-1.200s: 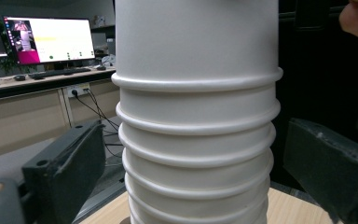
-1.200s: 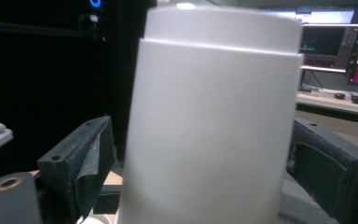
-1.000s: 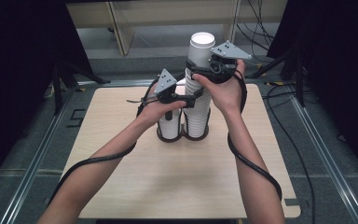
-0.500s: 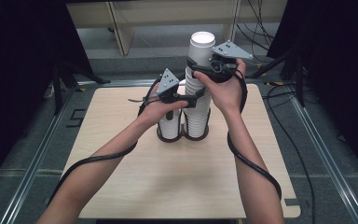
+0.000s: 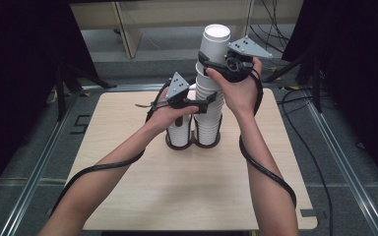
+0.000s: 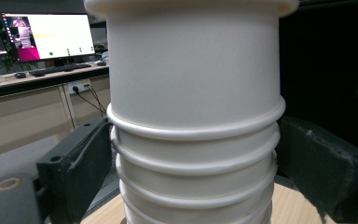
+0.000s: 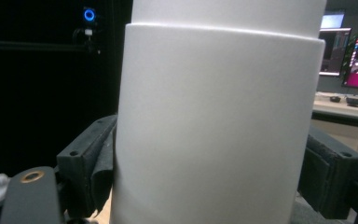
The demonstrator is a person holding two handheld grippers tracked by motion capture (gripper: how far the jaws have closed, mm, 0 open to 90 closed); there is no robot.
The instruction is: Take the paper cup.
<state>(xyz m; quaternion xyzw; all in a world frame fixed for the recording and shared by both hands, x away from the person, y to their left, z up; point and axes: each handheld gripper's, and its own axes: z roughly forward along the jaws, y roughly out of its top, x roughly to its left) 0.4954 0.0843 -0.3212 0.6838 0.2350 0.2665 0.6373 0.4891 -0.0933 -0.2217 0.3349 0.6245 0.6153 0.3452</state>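
A tall stack of white paper cups (image 5: pixel 209 118) and a shorter stack (image 5: pixel 179 132) stand side by side in a dark holder (image 5: pixel 193 145) on the wooden table (image 5: pixel 177 196). My left gripper (image 5: pixel 207 100) is shut on the tall stack at mid-height; in the left gripper view, both jaws of the left gripper (image 6: pixel 193 154) press against the ribbed rims (image 6: pixel 196 135). My right gripper (image 5: pixel 212 64) is shut on the upper cups (image 5: pixel 215 44) of that stack. In the right gripper view, a smooth cup wall (image 7: pixel 219 121) sits between the pads of the right gripper (image 7: pixel 214 158).
The table's edges are bordered by metal floor rails (image 5: pixel 339 162). A shelf unit (image 5: pixel 177 19) stands beyond the far edge. Cables (image 5: pixel 270 172) trail from both grippers over the table. Desks with monitors (image 6: pixel 46 35) show in the background.
The right gripper has risen slightly with the upper cups, so the top of the tall stack stands a little higher. The left gripper has stayed on the stack.
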